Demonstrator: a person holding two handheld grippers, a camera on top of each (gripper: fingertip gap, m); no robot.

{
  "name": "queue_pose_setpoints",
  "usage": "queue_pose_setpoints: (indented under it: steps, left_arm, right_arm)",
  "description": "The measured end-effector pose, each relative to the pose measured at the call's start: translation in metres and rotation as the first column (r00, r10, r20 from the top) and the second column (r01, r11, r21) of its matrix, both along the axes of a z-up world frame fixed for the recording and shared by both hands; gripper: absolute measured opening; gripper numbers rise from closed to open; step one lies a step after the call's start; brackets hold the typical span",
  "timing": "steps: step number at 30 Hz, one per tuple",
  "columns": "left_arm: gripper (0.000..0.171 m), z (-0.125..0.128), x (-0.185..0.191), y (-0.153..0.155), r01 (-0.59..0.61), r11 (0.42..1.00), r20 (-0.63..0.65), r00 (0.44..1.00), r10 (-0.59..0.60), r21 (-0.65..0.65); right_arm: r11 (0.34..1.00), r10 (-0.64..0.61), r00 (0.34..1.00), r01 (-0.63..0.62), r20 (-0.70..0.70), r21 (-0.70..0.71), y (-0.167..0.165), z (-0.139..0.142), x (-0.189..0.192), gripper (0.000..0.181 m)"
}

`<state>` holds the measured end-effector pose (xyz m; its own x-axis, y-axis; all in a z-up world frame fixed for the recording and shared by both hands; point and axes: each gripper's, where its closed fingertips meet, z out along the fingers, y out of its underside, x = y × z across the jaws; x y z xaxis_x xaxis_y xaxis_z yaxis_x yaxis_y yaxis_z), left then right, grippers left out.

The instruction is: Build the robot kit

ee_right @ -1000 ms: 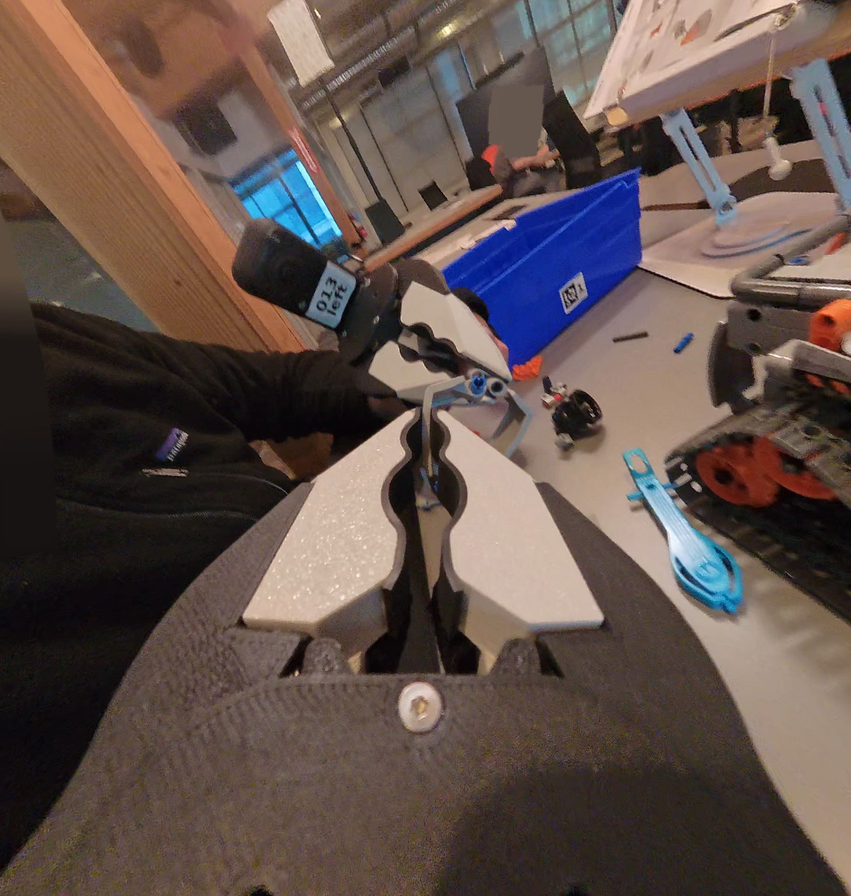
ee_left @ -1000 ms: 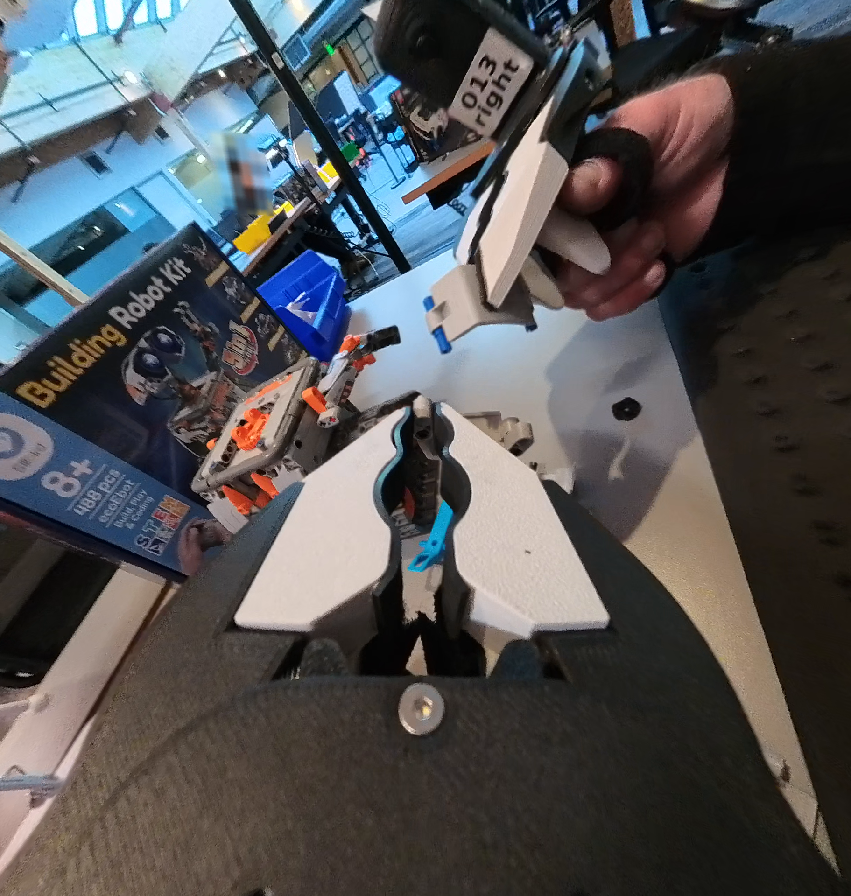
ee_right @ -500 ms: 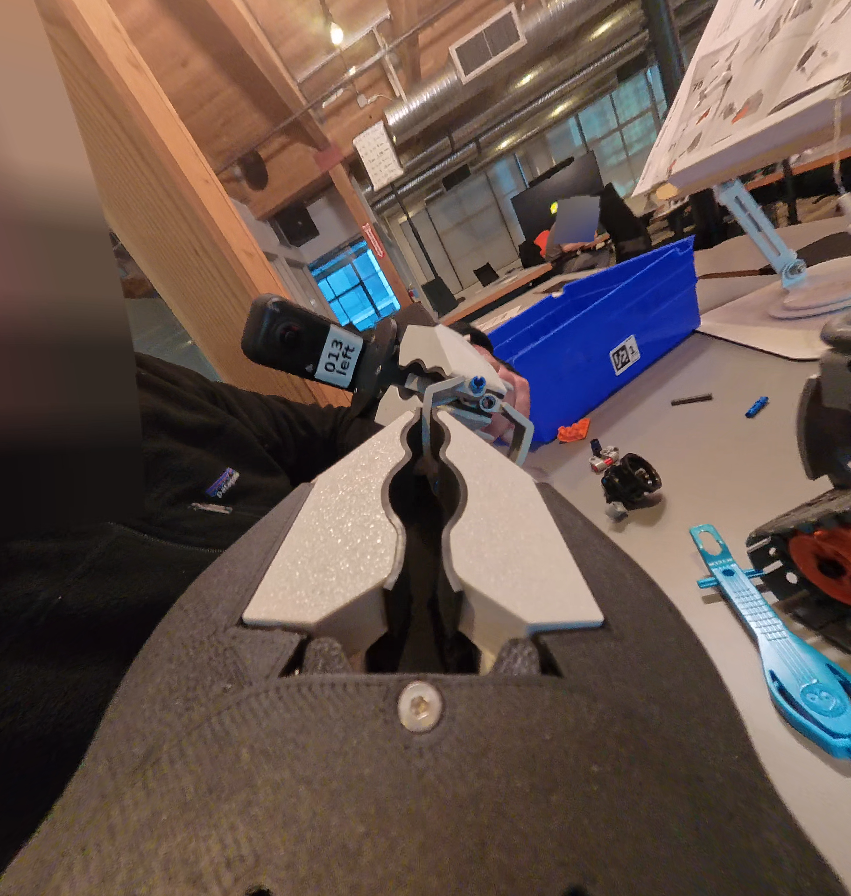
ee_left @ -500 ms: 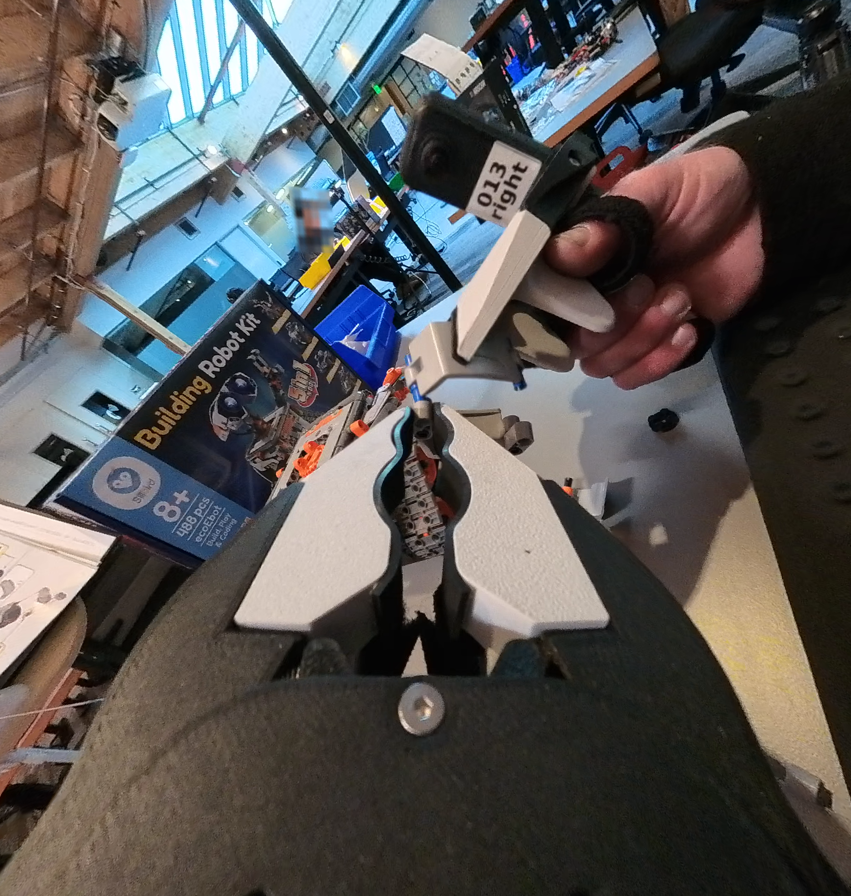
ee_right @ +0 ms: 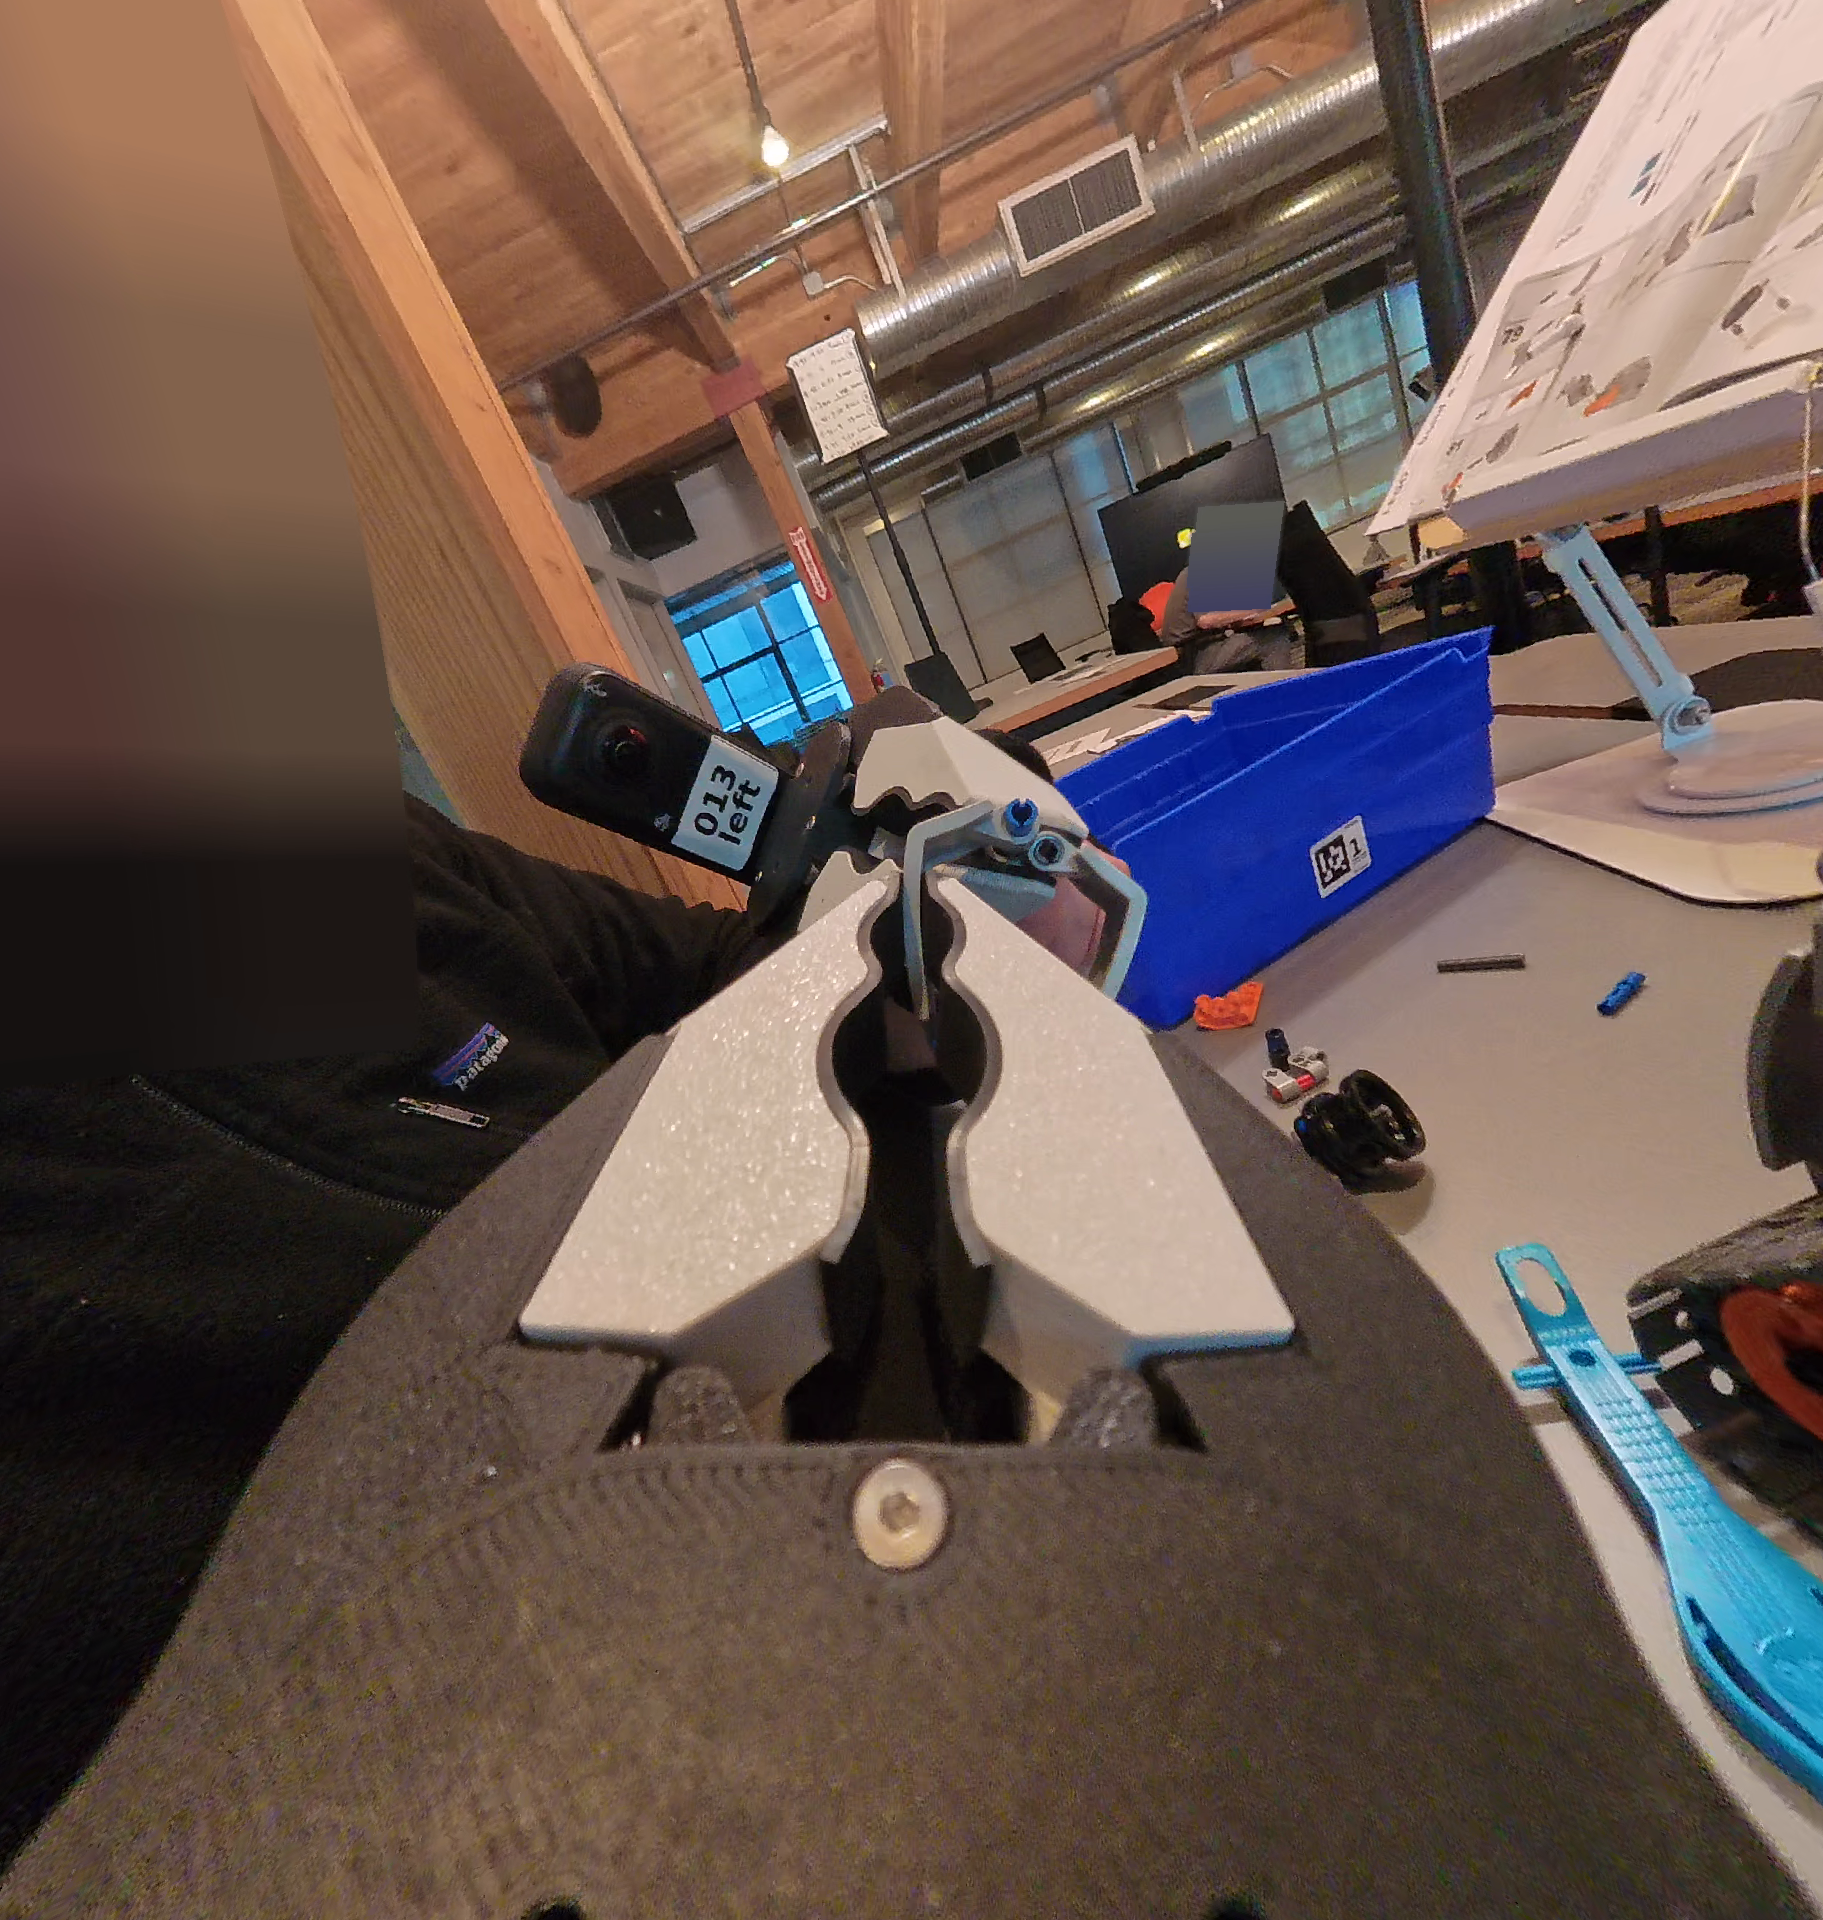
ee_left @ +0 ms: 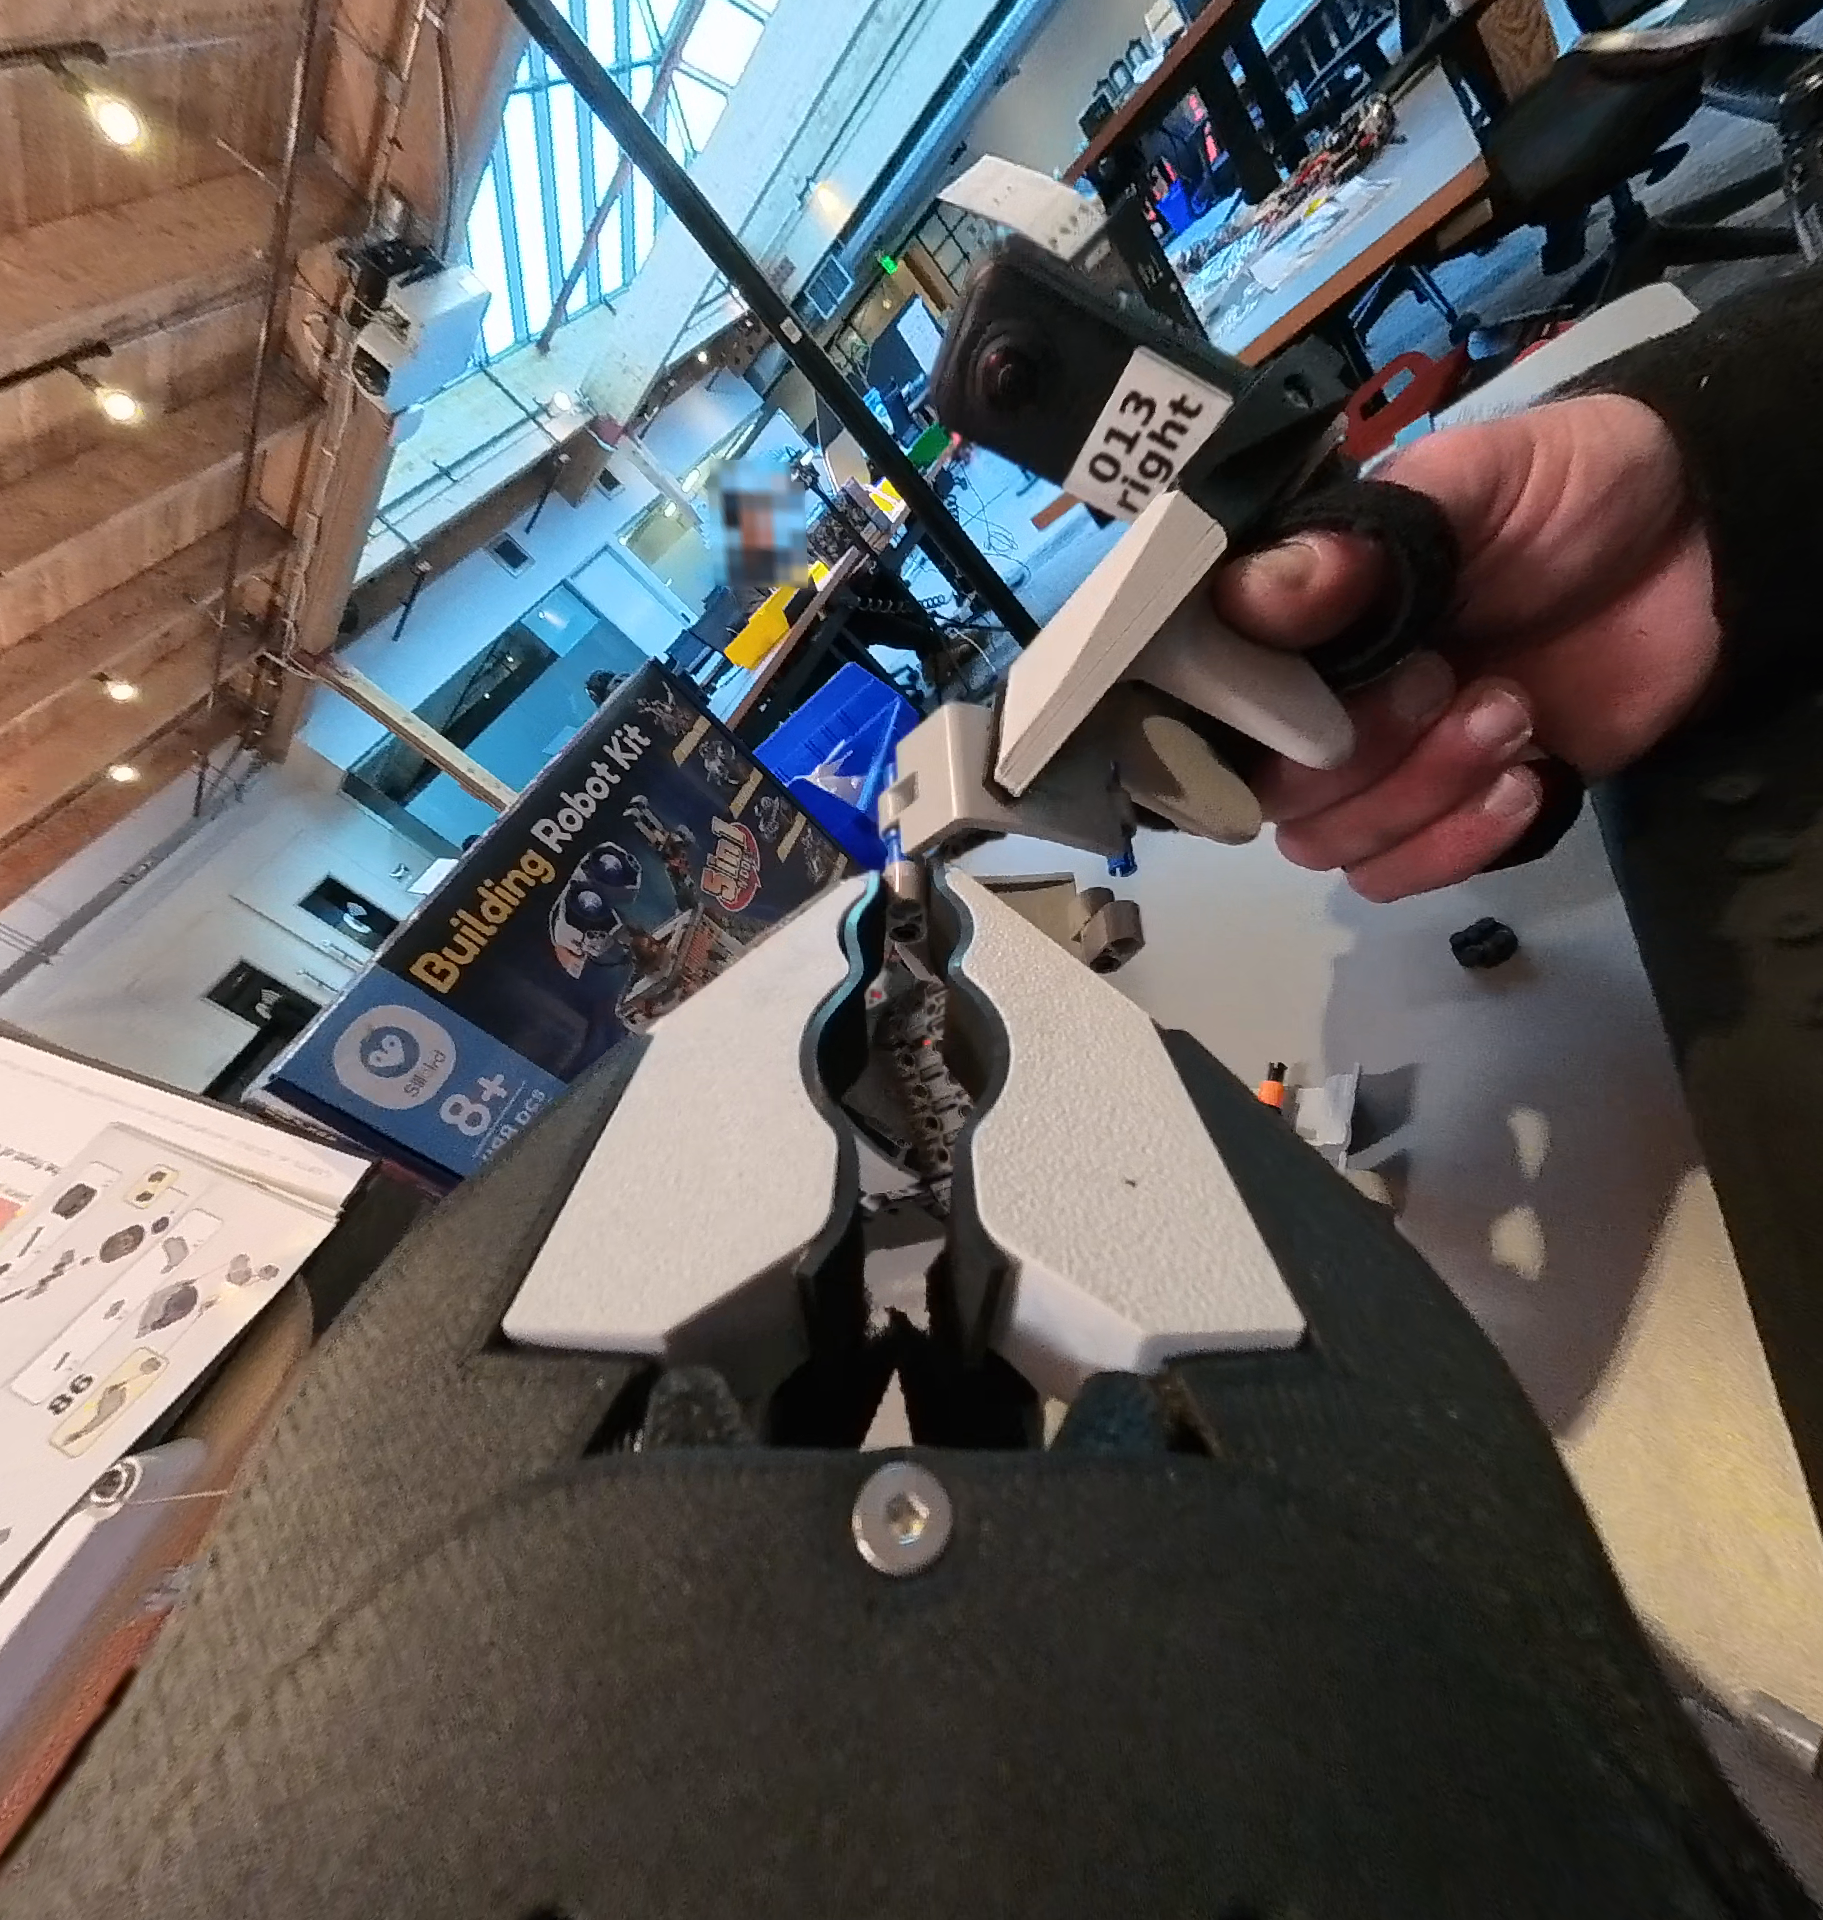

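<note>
Grey counter under timber beams and metal ducting carries the scene. Left hand-held gripper is closed on a slim grey perforated beam, pinched upright at the fingertips and running back through the gap between the fingers. Touching its top end, just ahead, is an angular grey frame piece with blue pins, on which the right hand-held gripper is closed; that piece juts up and to the right beyond its tips. A bare hand grips the right tool's handle. Both tools meet in the air above the counter.

Right of the right hand-held gripper, a blue bin stands near. An orange piece, a small black wheel, a dark axle and a blue pin lie well apart on open counter, with a blue lever tool beside a tracked model at the right edge. Left of the left hand-held gripper, a kit box and an instruction sheet stand close.
</note>
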<state>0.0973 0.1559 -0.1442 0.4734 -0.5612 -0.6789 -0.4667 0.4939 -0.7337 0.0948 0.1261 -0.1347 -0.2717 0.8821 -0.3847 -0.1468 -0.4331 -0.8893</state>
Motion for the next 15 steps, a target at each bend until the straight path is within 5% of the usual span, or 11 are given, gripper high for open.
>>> queue_pose_setpoints:
  steps: [15]
  left_arm:
    - [0.005,0.014,0.003,-0.014,0.043,0.997,0.01,0.999,-0.044,0.07]
  right_arm:
    - [0.966,-0.064,0.998,0.057,0.018,0.251,-0.019,0.007,-0.002,0.0]
